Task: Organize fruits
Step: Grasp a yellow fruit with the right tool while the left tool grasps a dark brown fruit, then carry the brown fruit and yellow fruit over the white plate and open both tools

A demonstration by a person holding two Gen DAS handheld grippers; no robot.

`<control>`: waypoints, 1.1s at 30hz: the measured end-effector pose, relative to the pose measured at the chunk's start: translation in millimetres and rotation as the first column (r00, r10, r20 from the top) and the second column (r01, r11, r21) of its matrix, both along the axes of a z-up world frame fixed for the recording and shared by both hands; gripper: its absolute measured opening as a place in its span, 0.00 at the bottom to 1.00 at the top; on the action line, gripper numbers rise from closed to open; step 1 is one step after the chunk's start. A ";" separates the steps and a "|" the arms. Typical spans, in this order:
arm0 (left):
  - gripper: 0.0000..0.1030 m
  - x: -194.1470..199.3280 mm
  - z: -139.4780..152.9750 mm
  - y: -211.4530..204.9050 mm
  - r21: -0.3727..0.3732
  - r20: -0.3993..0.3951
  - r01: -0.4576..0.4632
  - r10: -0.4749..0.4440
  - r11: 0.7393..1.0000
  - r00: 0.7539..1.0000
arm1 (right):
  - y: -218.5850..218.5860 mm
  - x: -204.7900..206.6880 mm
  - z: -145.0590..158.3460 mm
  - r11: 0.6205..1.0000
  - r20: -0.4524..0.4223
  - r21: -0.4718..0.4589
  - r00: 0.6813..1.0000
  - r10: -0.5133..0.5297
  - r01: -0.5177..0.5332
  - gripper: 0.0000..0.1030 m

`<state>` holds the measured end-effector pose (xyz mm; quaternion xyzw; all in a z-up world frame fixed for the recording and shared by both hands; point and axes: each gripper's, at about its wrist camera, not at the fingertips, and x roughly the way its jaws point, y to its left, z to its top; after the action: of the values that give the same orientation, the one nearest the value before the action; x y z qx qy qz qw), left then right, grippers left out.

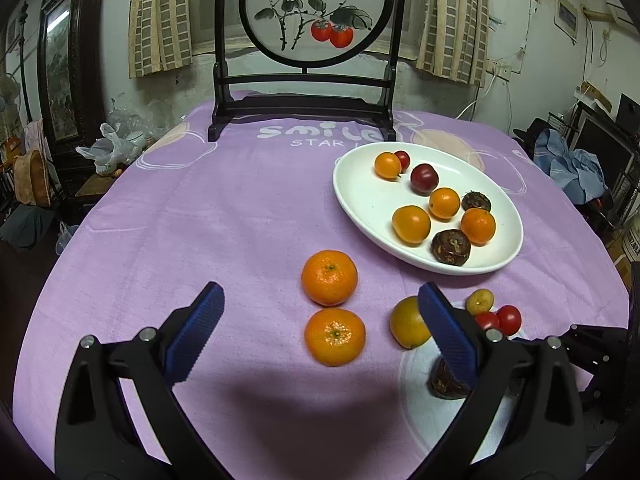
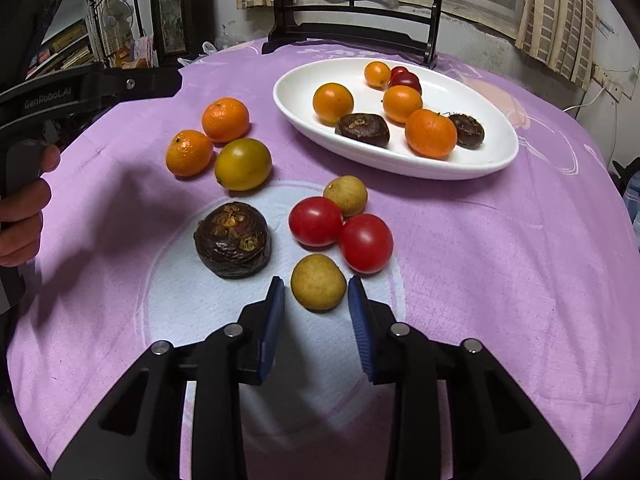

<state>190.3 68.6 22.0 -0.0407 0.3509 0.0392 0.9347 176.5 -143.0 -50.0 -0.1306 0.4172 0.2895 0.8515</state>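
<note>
— Reaching with the right gripper (image 2: pixel 316 294), half open, holding nothing, around the small round tan fruit (image 2: pixel 318 282) on the purple cloth (image 2: pixel 500 260)?

— Yes. Light, smooth, a bit soft. Squeeze gently at the middle. Left gripper (image 1: pixel 320 308) wide open, empty.

Purple cloth (image 1: pixel 248 208) on the bench: "smile" in white, "STAR" beneath it, the rest hidden by the plate.
Left claw's black body (image 2: pixel 88 88): "GenRobot.AI".
Round painted screen (image 1: pixel 316 8): Chinese characters and red seals, unreadable.
</note>
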 end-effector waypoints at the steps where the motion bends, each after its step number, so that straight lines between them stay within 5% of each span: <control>1: 0.96 -0.3 -0.3 -0.8 0.003 -0.001 0.003 -0.003 1.000 1.000 | -1.0 0.3 0.2 1.000 0.000 0.003 1.000 -0.003 0.003 0.30; 5: 0.96 -1.2 -1.9 -4.1 0.007 -0.008 0.022 -0.022 1.000 1.000 | -7.5 3.0 5.9 0.998 -0.033 0.056 0.999 -0.003 0.005 0.26; 9: 0.95 -4.0 -6.6 -16.8 -0.041 -0.045 0.153 -0.154 0.987 0.987 | -24.9 6.4 22.3 0.984 -0.047 0.174 0.998 -0.033 0.040 0.26; 11: 0.94 -7.2 -12.0 -33.6 -0.047 -0.077 0.267 -0.270 0.963 0.960 | -32.6 8.7 27.9 0.978 -0.038 0.195 0.997 -0.064 0.070 0.26; 15: 0.73 -11.3 -28.5 -66.5 -0.021 -0.150 0.401 -0.399 0.916 0.905 | -40.7 13.5 31.0 0.970 -0.045 0.216 0.994 -0.104 0.111 0.26; 19: 0.63 -12.1 -44.5 -82.9 0.009 -0.210 0.436 -0.425 0.900 0.881 | -39.7 12.7 32.0 0.969 -0.046 0.219 0.993 -0.105 0.113 0.26; 33: 0.50 -3.7 -61.3 -97.4 0.018 -0.253 0.448 -0.430 0.894 0.867 | -38.4 10.0 32.3 0.970 -0.035 0.214 0.993 -0.110 0.115 0.26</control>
<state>186.7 -28.8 -39.3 0.0806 0.4604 -0.1563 0.8701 186.5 -181.4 -17.7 -0.0104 0.3997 0.2859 0.8709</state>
